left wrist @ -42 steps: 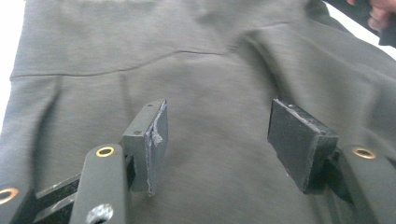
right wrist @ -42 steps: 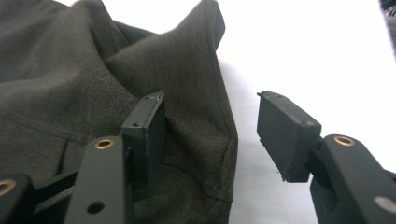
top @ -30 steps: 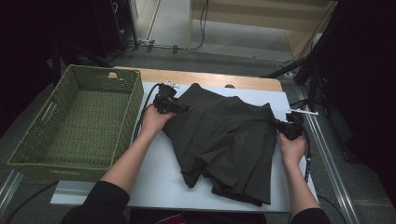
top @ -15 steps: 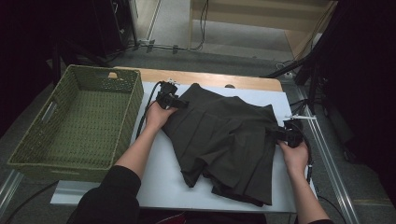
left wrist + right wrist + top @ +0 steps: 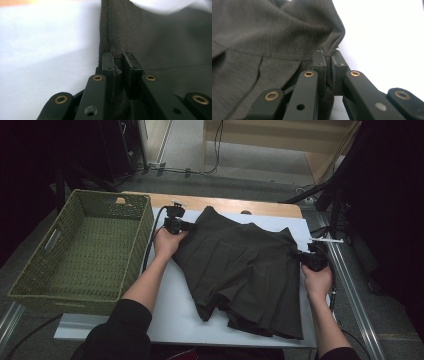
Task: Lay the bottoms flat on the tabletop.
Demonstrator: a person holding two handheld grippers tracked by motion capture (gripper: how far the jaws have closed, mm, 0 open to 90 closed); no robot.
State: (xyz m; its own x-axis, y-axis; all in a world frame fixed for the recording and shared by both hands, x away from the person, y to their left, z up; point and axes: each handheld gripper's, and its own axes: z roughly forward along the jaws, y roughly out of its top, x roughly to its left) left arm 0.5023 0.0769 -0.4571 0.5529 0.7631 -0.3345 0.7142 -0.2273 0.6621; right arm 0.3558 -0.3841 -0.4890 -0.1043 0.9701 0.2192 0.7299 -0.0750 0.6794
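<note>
Both hands had barely shifted since the earlier look, but the jaws of each gripper had just been closing, with cloth between them. On the left gripper (image 5: 176, 224) the pads pinched the hemmed edge of the dark olive-brown pleated fabric skirt (image 5: 245, 270), and the right gripper (image 5: 311, 258) was clamped on the opposite corner of its waistband. That skirt lay spread on the white table sheet (image 5: 175, 312), beside the green woven basket (image 5: 80, 251). It looked light, soft and limp, likely to sag and swing between the two grips. Holding the thicker stitched band seemed wiser than the loose pleats, which could slip free.
</note>
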